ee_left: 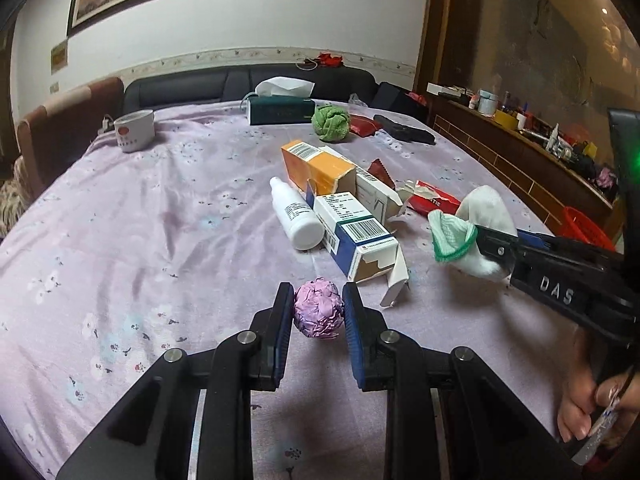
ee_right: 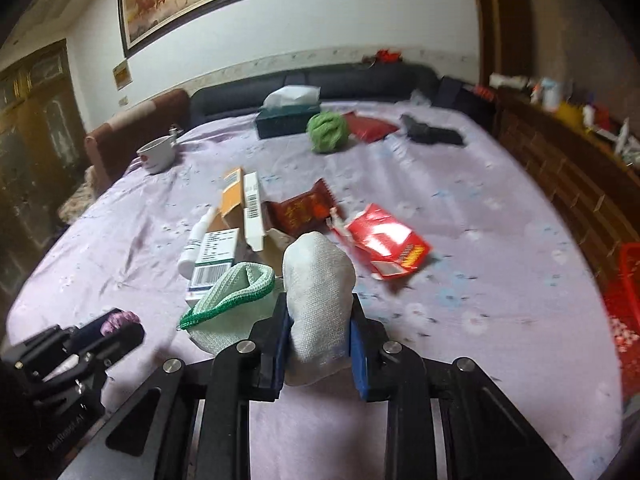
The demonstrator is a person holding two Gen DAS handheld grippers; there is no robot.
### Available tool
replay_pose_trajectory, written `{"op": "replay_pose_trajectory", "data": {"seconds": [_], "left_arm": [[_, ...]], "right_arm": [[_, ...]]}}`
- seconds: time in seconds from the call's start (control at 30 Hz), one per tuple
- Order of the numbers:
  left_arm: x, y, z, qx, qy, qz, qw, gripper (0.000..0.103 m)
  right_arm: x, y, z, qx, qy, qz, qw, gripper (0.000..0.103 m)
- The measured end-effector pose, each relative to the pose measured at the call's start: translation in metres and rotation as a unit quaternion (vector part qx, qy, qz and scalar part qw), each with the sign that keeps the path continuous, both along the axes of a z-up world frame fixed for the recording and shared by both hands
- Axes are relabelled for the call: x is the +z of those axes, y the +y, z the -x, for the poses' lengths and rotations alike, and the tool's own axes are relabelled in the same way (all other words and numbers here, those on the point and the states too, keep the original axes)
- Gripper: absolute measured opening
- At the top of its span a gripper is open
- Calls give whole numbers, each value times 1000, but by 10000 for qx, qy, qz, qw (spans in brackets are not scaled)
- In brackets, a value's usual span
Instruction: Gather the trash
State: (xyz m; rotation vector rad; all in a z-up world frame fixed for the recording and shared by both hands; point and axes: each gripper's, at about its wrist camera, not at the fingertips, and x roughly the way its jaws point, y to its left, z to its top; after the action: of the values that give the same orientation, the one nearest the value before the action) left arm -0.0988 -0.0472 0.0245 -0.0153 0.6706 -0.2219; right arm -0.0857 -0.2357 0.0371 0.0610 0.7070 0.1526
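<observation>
"DAS" on right gripper [ee_left: 486,246]

Boxes [ee_left: 340,200] are lying in a cluster mid-surface [ee_left: 140,220], a bottle [ee_left: 296,220] touching their left side, wrappers [ee_right: 384,240] just right of them. Tissue box [ee_left: 280,109] is sitting at the far edge, a cloth ball [ee_left: 330,118] just to its right, a cup [ee_left: 134,130] far left. Paper ball [ee_left: 319,314] is sitting between the left claw [ee_left: 316,312] fingers, in front of the boxes. Basket [ee_left: 586,226] is standing off the right edge.
</observation>
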Motion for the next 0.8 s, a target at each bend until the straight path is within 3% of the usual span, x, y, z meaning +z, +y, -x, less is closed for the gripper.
{"op": "replay_pose_trajectory", "data": {"seconds": [0.13,0.8], "left_arm": [[0,-1,1,40,-27,-49,10000,24],[1,-5,7,33,-196,-192,9996,24]], "right_arm": [[-4,5,8,-70,-131,362,9992,28],[-7,13,13,-369,-171,766,9962,28]]}}
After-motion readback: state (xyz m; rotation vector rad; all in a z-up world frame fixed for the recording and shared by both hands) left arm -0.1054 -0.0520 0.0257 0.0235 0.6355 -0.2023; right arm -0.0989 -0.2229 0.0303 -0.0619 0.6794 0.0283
